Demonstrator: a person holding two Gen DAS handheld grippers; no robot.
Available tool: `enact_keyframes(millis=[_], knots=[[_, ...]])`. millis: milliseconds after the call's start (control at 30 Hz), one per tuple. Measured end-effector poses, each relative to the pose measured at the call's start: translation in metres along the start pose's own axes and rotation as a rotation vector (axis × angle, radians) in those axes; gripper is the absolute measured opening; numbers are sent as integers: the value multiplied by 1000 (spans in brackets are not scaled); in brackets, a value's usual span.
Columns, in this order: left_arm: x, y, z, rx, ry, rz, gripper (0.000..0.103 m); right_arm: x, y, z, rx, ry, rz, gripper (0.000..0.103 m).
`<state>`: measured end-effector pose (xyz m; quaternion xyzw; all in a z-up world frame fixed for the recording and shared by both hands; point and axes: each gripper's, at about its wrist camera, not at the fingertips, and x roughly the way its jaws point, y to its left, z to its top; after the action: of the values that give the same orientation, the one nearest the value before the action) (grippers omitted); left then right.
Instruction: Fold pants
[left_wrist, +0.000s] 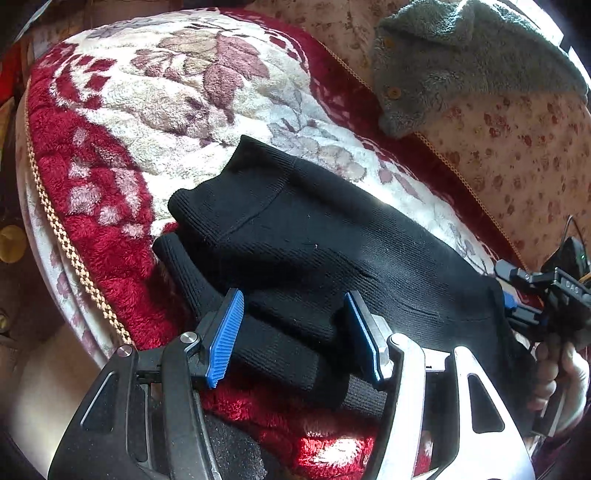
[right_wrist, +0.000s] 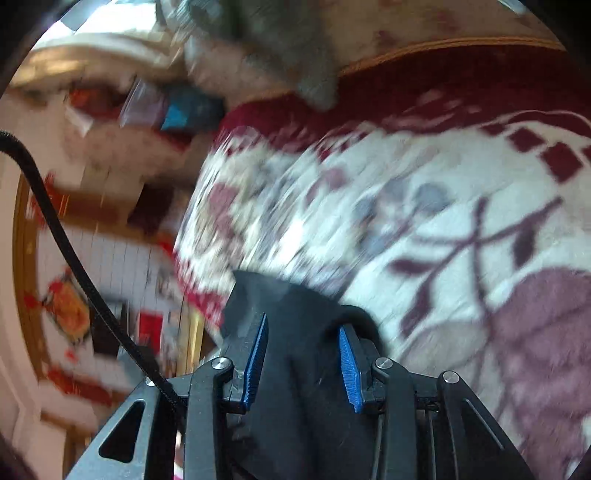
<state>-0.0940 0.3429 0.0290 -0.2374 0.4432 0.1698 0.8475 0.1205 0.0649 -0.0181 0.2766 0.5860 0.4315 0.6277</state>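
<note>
Lying nearest, the black ribbed knit pants (left_wrist: 295, 251) are spread on a red and cream floral plush blanket (left_wrist: 147, 110), partly folded. The left hand-held gripper (left_wrist: 291, 336) stands spread around the near cuffs. The right hand-held gripper (right_wrist: 303, 358) has black cloth between its fingers, not pressed together. I judge the knit soft, light and stretchy; the hems give the best hold. Farther back lies a grey fleece garment (left_wrist: 461, 55). No containers are visible.

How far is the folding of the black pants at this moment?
Partly done: the black pants already lie doubled in layers on the floral blanket. In hand: the left gripper straddles the near folded end, jaws open; the right gripper has fabric between its pads. Left: the final fold and flattening.
</note>
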Motion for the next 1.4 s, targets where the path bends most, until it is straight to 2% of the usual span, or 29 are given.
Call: enact_keyframes(millis=[167,300,500,767,967,1100,1400], knots=[[-13,-9,-3,13,-37,2,56,-12,-2,-12,34,-25,14,36],[-31,-34,-8,59,-94,-25,56,-55,12,-33,-26,-81,20,36],[-42,-77,-18,135,-104,-85,56,-116,33,-83,-158,-148,-97,38],[-50,-134,-38,231,-88,-172,56,-186,13,-157,-164,-270,-218,43],[-46,-177,-62,313,-20,-273,56,-237,-21,-210,-61,-345,-267,47],[-39,-202,-85,352,61,-338,56,-266,-45,-239,19,-390,-288,48],[-33,-231,-138,379,217,-439,56,-305,-88,-273,210,-486,-287,50]])
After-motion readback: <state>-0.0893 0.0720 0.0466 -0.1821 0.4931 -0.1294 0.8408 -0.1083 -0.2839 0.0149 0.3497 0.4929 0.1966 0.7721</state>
